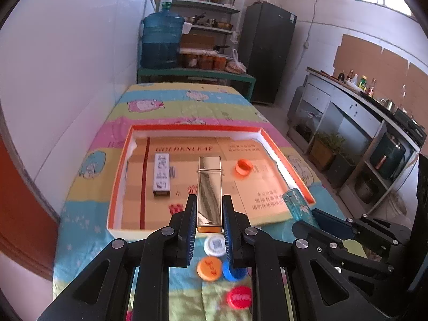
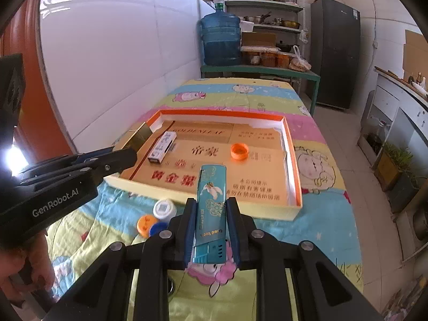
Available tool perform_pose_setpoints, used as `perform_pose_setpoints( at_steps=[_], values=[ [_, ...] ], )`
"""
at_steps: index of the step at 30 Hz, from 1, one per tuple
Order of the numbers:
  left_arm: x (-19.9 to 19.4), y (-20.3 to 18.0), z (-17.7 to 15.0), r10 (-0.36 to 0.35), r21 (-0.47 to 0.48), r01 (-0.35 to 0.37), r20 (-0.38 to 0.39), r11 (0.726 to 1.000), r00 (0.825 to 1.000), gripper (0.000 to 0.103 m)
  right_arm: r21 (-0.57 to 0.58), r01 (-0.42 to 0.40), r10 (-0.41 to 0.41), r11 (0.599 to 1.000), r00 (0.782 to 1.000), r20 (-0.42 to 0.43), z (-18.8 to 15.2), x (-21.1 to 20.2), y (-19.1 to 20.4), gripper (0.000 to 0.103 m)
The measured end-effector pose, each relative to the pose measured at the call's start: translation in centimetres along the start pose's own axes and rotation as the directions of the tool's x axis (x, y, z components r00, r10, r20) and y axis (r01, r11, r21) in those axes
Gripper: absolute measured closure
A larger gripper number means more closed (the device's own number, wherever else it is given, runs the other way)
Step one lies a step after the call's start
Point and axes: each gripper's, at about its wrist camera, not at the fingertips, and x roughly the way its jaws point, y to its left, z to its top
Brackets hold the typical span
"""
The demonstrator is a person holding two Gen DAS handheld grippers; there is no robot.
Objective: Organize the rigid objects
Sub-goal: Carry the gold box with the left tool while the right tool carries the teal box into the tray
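Observation:
My left gripper (image 1: 209,199) is shut on a shiny gold lighter (image 1: 209,187), which it holds above the near edge of the orange-rimmed tray (image 1: 121,165). My right gripper (image 2: 210,206) is shut on a teal lighter (image 2: 211,200) and hovers just short of the tray's front wall (image 2: 214,200). In the left wrist view the teal lighter (image 1: 298,204) shows at the right. In the right wrist view the gold lighter (image 2: 139,137) sticks out of the left gripper (image 2: 125,152). Inside the tray lie a white-and-blue lighter (image 1: 161,175) and an orange cap (image 1: 244,168).
On the cartoon-print cloth in front of the tray lie a white cap (image 1: 214,245), an orange cap (image 1: 209,268), a blue cap (image 1: 230,268) and a red cap (image 1: 240,297). A hand (image 2: 26,272) grips the left tool. Wall on the left, shelving and a water jug (image 1: 161,40) behind.

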Motion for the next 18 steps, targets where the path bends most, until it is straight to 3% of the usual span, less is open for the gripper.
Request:
perform_pose_setpoints(
  at_steps=[18],
  values=[
    [2.2,0.5,4.0,0.004,0.016,-0.004,0.037,1.000,0.999,0.085,0.001,0.001,-0.001,1.000,1.000,0.019,3.1,2.9,-0.9,0.080]
  ],
)
